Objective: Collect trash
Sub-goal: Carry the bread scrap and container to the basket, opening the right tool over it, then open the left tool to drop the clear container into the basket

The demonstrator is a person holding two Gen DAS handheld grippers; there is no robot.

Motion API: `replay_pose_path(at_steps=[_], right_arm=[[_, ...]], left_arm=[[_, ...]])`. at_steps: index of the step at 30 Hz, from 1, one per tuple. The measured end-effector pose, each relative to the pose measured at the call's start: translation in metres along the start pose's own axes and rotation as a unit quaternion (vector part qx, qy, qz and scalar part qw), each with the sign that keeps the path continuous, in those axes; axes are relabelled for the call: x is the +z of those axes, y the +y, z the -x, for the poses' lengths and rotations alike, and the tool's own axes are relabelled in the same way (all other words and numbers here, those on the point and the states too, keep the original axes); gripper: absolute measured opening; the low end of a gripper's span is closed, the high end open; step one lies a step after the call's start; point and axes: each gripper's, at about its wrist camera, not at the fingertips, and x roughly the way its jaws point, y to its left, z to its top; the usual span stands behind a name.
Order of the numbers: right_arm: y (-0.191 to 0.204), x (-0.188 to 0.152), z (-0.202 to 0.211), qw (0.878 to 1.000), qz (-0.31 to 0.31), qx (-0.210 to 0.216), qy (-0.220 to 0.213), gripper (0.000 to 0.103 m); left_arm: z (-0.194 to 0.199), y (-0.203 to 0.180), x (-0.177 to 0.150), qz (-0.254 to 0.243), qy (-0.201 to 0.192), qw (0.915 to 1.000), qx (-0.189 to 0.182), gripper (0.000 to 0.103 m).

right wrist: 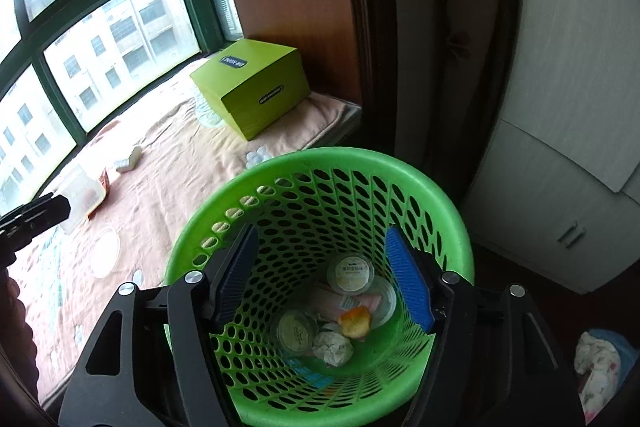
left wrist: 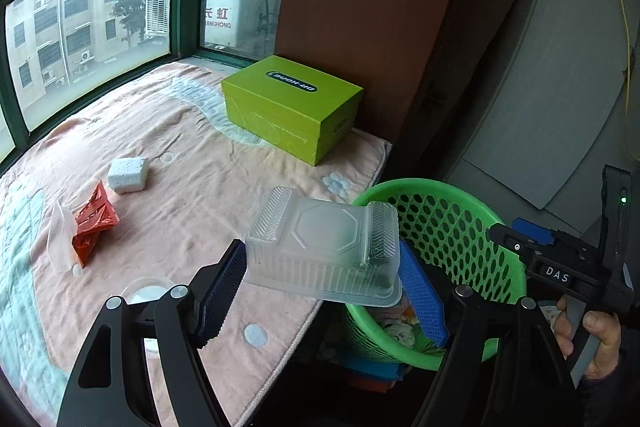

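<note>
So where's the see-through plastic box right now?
In the left wrist view the clear plastic box sits upside down between the left gripper jaws, at the blanket edge, beside the green basket.

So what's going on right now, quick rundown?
Left gripper shut on clear plastic container, beside green basket. Right gripper open, empty, over the basket. Red wrapper, foam block left on blanket. Nothing blocking.

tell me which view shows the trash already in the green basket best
The right wrist view: it looks straight down into the green basket, showing lidded cups, crumpled paper and a food scrap between the open right tongs. The left wrist view shows only a sliver of it, behind the clear plastic container.
</note>
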Motion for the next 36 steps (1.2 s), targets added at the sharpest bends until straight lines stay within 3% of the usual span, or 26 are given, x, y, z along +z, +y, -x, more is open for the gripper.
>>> replay_pose_path(at_steps=[12, 24, 27, 30, 36], right_arm=[[-0.009, -0.004, 0.025, 1.0, -0.009, 0.005, -0.027, 0.078], [-0.024, -0.009, 0.038, 0.999, -0.029, 0.005, -0.04, 0.079], [-0.028, -0.011, 0.038, 0.999, -0.034, 0.006, -0.04, 0.08], [-0.029, -0.012, 0.04, 0.998, -0.036, 0.005, -0.042, 0.08], [-0.029, -0.012, 0.039, 0.998, -0.036, 0.01, -0.041, 0.08]], left_arm=[[-0.021, -0.038, 0.001, -0.024, 0.021, 0.9992, -0.023, 0.074], [-0.04, -0.068, -0.001, -0.04, 0.042, 0.9977, -0.036, 0.074], [-0.045, -0.072, -0.001, -0.04, 0.048, 0.9972, -0.041, 0.075], [-0.047, -0.077, -0.002, -0.041, 0.049, 0.9969, -0.046, 0.083], [-0.044, -0.078, -0.004, -0.039, 0.047, 0.997, -0.049, 0.086]])
